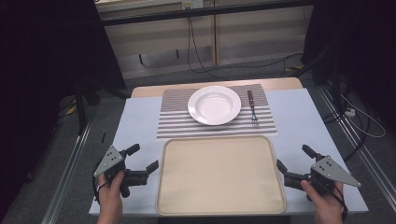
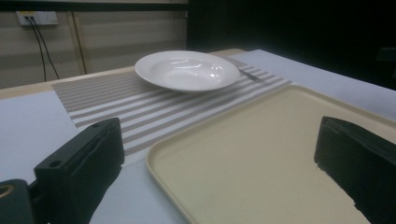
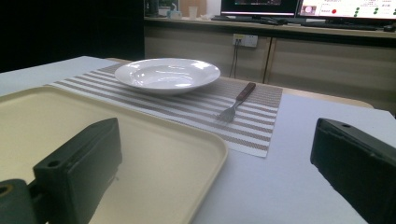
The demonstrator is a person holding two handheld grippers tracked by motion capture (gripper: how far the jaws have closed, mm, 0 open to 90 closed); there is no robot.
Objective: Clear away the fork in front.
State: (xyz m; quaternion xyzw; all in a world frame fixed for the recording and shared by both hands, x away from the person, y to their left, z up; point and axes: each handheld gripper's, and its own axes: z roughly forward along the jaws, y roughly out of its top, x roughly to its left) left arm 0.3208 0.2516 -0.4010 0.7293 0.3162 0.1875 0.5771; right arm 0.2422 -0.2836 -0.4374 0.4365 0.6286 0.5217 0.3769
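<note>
From the high view both forearms run off the bottom edge, and the near rim of the beige tray (image 1: 219, 211) all but meets that edge. In the left gripper view the fork (image 2: 247, 73) is mostly hidden behind the white plate (image 2: 187, 70), and the tray's near and right parts are cut off by the frame. In the right gripper view the tray's left side leaves the picture, and the monitors (image 3: 303, 7) at the back are cropped by the top edge, their screens too small to read.
</note>
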